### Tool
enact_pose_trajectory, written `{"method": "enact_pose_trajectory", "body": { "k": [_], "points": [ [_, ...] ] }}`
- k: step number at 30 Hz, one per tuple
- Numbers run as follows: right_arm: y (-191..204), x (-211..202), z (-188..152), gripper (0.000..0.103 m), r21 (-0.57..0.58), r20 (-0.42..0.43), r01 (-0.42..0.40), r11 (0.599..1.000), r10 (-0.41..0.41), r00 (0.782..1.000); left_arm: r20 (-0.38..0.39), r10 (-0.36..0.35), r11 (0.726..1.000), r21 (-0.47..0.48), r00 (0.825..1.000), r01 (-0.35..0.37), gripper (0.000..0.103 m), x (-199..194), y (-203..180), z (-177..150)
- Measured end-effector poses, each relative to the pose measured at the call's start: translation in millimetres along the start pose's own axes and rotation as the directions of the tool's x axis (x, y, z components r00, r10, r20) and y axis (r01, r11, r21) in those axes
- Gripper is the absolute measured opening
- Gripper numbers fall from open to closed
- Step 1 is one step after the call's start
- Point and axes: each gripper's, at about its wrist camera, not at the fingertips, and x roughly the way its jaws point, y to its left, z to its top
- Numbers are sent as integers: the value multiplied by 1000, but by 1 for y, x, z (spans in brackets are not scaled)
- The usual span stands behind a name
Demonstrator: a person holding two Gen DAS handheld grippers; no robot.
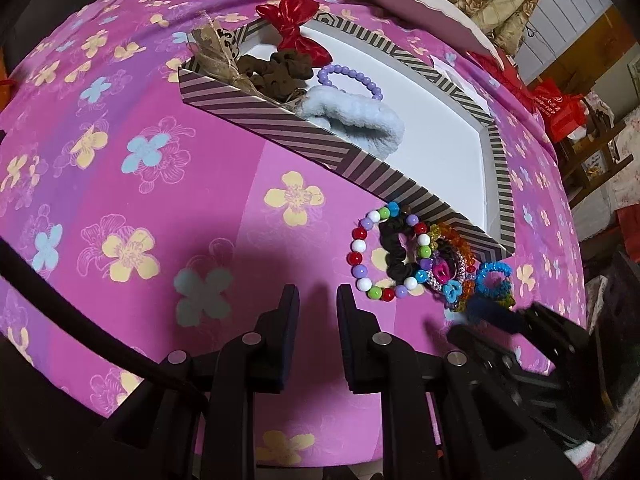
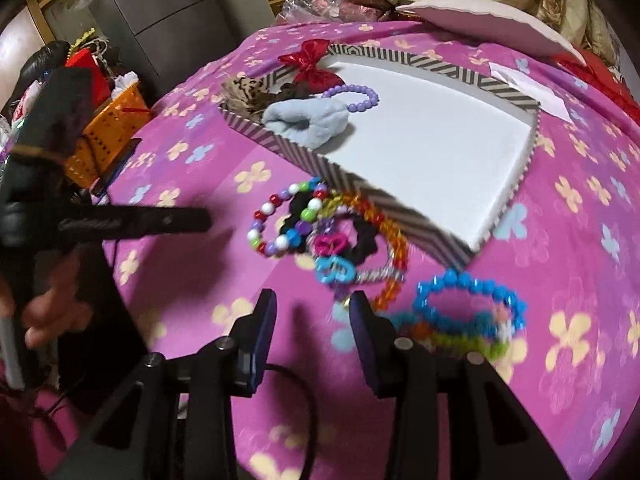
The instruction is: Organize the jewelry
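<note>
I see my left gripper [image 1: 318,294] at bottom centre, jaws parted and empty, above the pink cloth [image 1: 140,200]. My right gripper [image 2: 312,300] is likewise parted, holding nothing. The jewelry pile [image 2: 328,236] lies mid-frame beside the striped box [image 2: 404,204].

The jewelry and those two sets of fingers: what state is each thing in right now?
Striped box: open, partly filled.
Red bow: lying across the box's far rim.
Purple bead bracelet: inside the box.
Blue fluffy scrunchie: inside the box.
Multicolor bead bracelet: outside, on the cloth.
Blue bead bracelet: outside, on the cloth.
Left gripper: fingers apart, empty.
Right gripper: fingers apart, empty.
</note>
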Motion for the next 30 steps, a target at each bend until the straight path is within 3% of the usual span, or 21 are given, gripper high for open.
{"method": "enact_pose_trajectory", "body": {
  "k": [5, 9, 14, 20, 30],
  "points": [
    [-3, 10, -4, 40, -1, -30, -51, 999, 51, 998, 0, 0, 1000, 0, 1000, 0, 39, -1, -5, 0],
    [1, 4, -18, 41, -12, -103, -95, 995, 94, 990, 9, 4, 1000, 10, 1000, -4, 39, -4, -9, -1],
    [10, -17, -56, 41, -57, -151, -67, 996, 57, 987, 15, 19, 1000, -2, 1000, -19, 39, -6, -6, -2],
    [5, -38, -82, 41, 3, -89, -14, 1000, 14, 996, 11, 31, 999, 16, 999, -31, 44, -1, -11, -5],
    [19, -52, -69, 42, 38, 21, -46, 998, 45, 999, 23, 58, 997, 52, 998, -59, 47, 22, -29, 14]
  ]
}}
